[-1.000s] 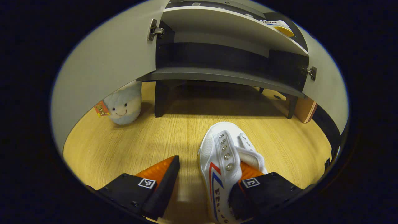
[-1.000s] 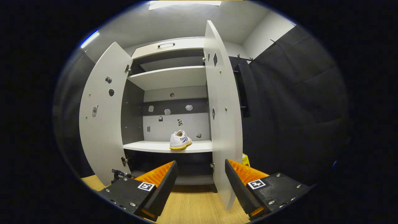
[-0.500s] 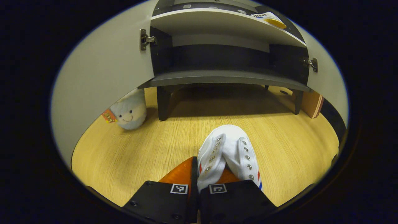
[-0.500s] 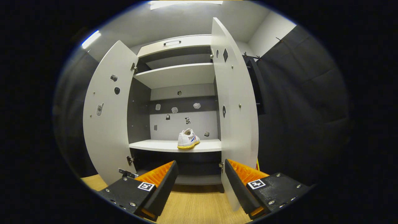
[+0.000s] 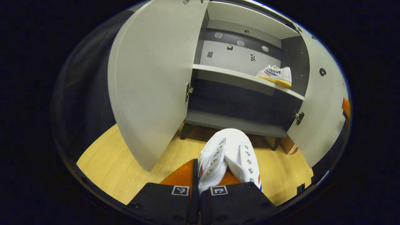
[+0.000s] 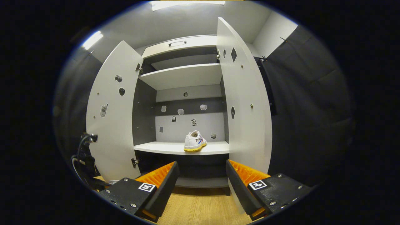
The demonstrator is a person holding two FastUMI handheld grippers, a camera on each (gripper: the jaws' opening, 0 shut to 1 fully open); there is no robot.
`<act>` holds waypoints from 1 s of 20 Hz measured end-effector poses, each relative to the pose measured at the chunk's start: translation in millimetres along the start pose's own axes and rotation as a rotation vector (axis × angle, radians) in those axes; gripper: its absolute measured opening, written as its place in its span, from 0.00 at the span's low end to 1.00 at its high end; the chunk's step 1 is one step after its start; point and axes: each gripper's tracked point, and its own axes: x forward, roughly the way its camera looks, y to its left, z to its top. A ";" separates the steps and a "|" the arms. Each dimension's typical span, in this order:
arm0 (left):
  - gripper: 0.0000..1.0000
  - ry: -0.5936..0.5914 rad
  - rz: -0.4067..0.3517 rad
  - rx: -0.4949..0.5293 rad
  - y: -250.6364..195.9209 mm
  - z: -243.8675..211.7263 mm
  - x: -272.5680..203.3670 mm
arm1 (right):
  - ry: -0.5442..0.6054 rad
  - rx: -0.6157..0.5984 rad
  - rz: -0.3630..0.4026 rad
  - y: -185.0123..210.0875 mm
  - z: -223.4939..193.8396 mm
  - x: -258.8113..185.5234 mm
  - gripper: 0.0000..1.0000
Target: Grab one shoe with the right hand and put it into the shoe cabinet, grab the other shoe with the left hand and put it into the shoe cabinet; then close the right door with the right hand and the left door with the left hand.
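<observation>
White canvas shoe [image 5: 229, 157], soft and light, pinched at its collapsing collar by left hand-held gripper [image 5: 199, 184], clear of wooden floor [image 5: 115, 162], facing open cabinet [image 5: 237, 93]. Second shoe [image 6: 195, 141] on middle shelf [image 6: 168, 147]. Right hand-held gripper [image 6: 201, 179] wide apart, empty.

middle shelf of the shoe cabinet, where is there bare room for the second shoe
The middle shelf is bare from the left door side up to the placed shoe, which crowds the end by the right door. The left gripper holds the second shoe.
</observation>
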 end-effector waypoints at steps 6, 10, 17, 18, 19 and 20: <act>0.10 -0.175 -0.095 0.002 -27.3 124.8 22.8 | -0.012 0.008 0.015 5.9 4.7 -1.6 0.93; 0.10 -0.124 -0.074 0.006 -59.3 183.0 118.2 | -0.008 0.011 0.005 1.9 3.5 -8.1 0.93; 0.10 0.050 0.077 0.042 -79.6 201.4 260.2 | -0.001 -0.018 -0.040 -20.0 9.2 -17.5 0.93; 0.11 0.069 0.093 0.047 -79.4 197.3 269.6 | 0.001 -0.021 -0.047 -23.5 8.9 -18.4 0.93; 0.10 0.085 0.105 0.060 -78.4 192.7 275.4 | 0.004 -0.022 -0.055 -27.7 7.6 -19.3 0.93; 0.10 0.102 0.115 0.069 -76.9 188.0 278.6 | 0.007 -0.022 -0.063 -31.8 6.2 -19.2 0.93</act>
